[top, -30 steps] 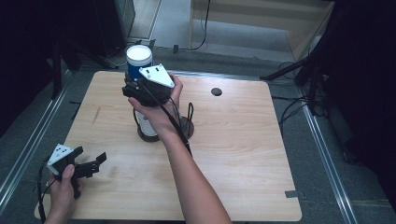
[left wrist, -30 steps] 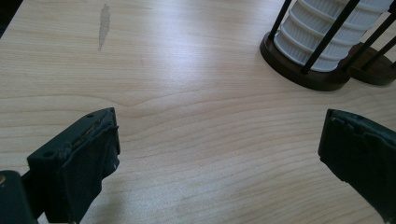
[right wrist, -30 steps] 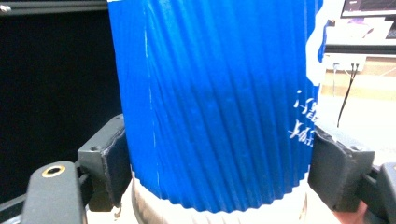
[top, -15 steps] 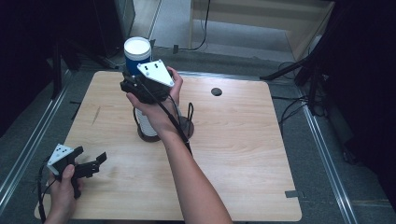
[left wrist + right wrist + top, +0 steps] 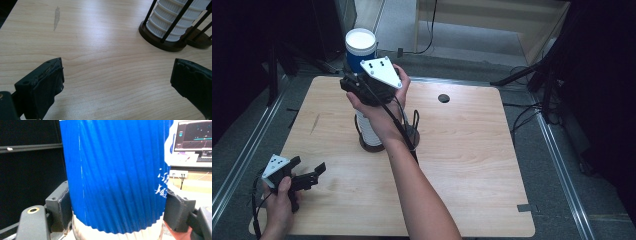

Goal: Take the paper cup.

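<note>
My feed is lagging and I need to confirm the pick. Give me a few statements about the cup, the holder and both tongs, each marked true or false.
1. The right tongs are clamped on the blue paper cup. True.
2. The blue cup sits on the tabletop. False: it is held in the air above the wooden table.
3. The left tongs hold a white cup. False: their jaws stand open over bare wood, holding nothing.
4. A stack of white cups stands in a dark-based rod holder. True.
5. The left tongs rest near the table's front left corner. True.
</note>
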Available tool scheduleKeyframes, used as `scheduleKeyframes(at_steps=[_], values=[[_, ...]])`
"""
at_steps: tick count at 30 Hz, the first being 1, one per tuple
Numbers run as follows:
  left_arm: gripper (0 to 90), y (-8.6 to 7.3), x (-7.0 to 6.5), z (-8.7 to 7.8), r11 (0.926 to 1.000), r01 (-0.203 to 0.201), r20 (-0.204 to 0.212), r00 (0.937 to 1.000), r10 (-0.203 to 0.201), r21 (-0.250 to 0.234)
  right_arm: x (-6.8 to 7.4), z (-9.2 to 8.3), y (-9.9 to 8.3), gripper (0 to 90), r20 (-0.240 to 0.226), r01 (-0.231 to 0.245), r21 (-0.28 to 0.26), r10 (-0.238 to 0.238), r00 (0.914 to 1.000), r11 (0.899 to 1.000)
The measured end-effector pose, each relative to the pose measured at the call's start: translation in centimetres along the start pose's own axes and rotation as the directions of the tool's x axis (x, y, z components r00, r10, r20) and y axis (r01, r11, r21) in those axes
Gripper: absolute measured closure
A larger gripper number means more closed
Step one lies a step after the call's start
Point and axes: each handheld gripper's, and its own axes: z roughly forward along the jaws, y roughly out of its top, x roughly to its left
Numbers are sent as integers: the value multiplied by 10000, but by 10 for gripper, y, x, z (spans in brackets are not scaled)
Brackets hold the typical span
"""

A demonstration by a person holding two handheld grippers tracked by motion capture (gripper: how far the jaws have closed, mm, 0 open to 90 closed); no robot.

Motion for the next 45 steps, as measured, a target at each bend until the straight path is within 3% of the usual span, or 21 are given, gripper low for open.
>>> scheduleKeyframes(at_steps=[7, 20, 28, 33, 36, 38, 45], values=[[0, 0, 0, 0, 10000, 22, 14, 10000, -22, 3, -4, -7, 10, 223, -10, 37, -176, -37, 10000, 9998], [0, -1, 0, -1, 9999, -57, -102, 9999, 55, -148, -30, -32, 14, 224, 390, 135, -168, -128, 9992, 9998], [0, 0, -1, -1, 9999, -61, -168, 9998, 58, -149, -53, -54, 3, 224, 770, 259, 28, -260, 9967, 9997], [0, -1, -3, -2, 9994, -159, -302, 9994, 150, -292, -69, -72, -8, 224, 1026, 52, 152, -68, 9947, 9999], [0, -1, -3, -2, 9994, -150, -348, 9993, 139, -297, -78, -81, -16, 225, 1393, 170, 303, -211, 9900, 9994], [0, -1, -2, -2, 9995, -100, -364, 9993, 90, -285, -86, -87, -20, 225, 1538, -15, 368, -41, 9881, 9993], [0, -1, -1, -3, 9985, -87, -111, 9999, 81, -545, -104, -107, -36, 225, 1862, -80, 568, -28, 9825, 9984]])
